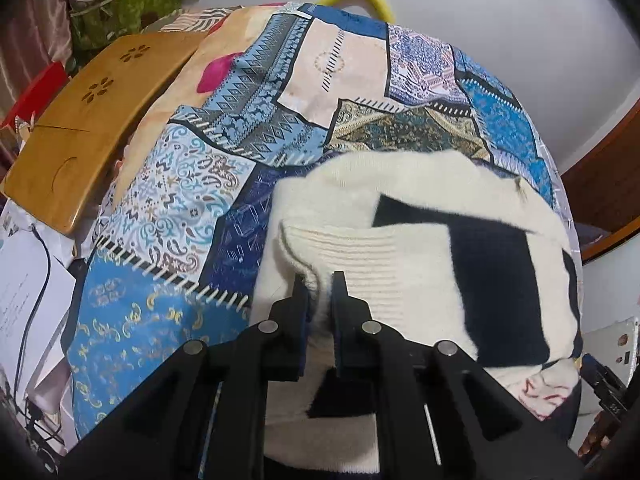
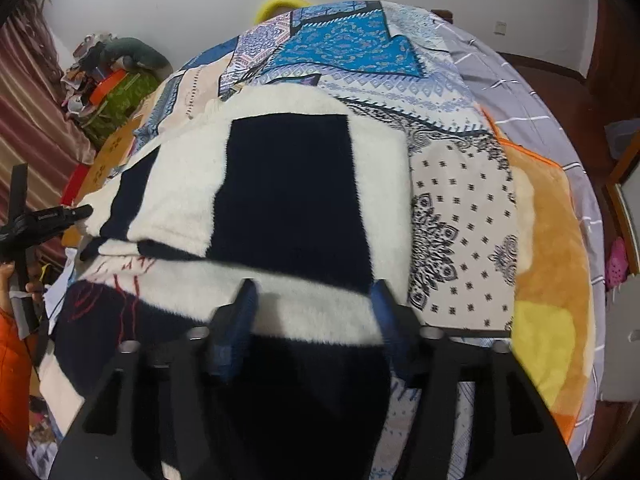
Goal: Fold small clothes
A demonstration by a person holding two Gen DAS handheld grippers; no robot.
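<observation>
A cream and navy block-pattern knit sweater [image 1: 400, 208] lies folded over on the patchwork bedspread [image 1: 240, 120]. My left gripper [image 1: 320, 280] is shut on a pinch of its ribbed cream edge [image 1: 360, 252] at the sweater's left side. In the right wrist view the same sweater [image 2: 288, 184] fills the centre, with red stitching at its lower left. My right gripper [image 2: 314, 286] stands open over the near cream band, its blue-padded fingers [image 2: 244, 312] wide apart and not pressing the cloth. The left gripper [image 2: 60, 216] shows at the sweater's left edge, held by a hand.
A wooden lap desk [image 1: 80, 120] lies left of the bed, with papers and cables [image 1: 24, 300] below it and a green box [image 1: 124, 8] of clutter behind. An orange-yellow blanket [image 2: 552, 260] and a grey striped sheet [image 2: 520, 92] lie to the right.
</observation>
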